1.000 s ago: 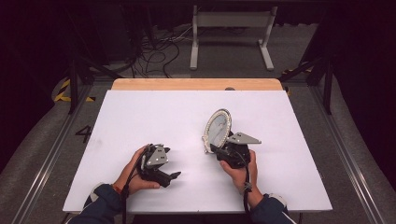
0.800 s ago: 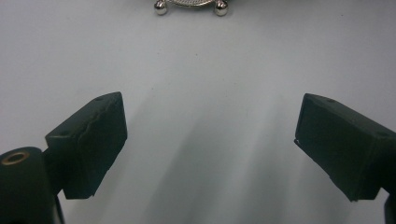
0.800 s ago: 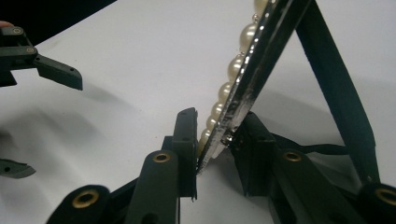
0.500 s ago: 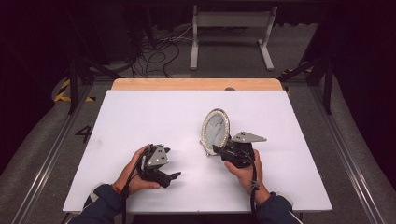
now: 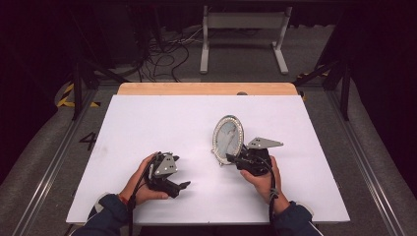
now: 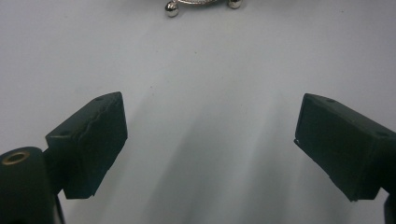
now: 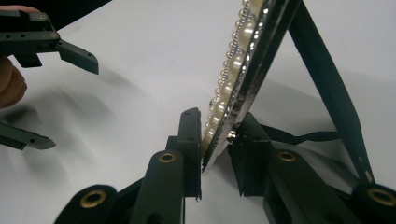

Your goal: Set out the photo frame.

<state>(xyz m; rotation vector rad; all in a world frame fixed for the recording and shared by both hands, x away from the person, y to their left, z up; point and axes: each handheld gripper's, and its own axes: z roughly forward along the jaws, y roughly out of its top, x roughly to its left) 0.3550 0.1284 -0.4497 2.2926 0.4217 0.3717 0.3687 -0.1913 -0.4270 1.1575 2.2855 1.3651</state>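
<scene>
Left gripper near worktop front edge, left of centre: jaws spread, nothing between, resting low, aimed at frame, likely waiting as spare hand. Frame, oval, pearl-rimmed, stands right of centre, tilted back on rear strut. Right gripper just behind it: jaws pinching frame's lower rim edge-on, probably to steady or reposition it.

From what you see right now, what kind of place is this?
Probably a lab or recording studio, not a home: a white table on a grey floor, loose cables behind it, dark surroundings, and a metal stand at the back.
</scene>
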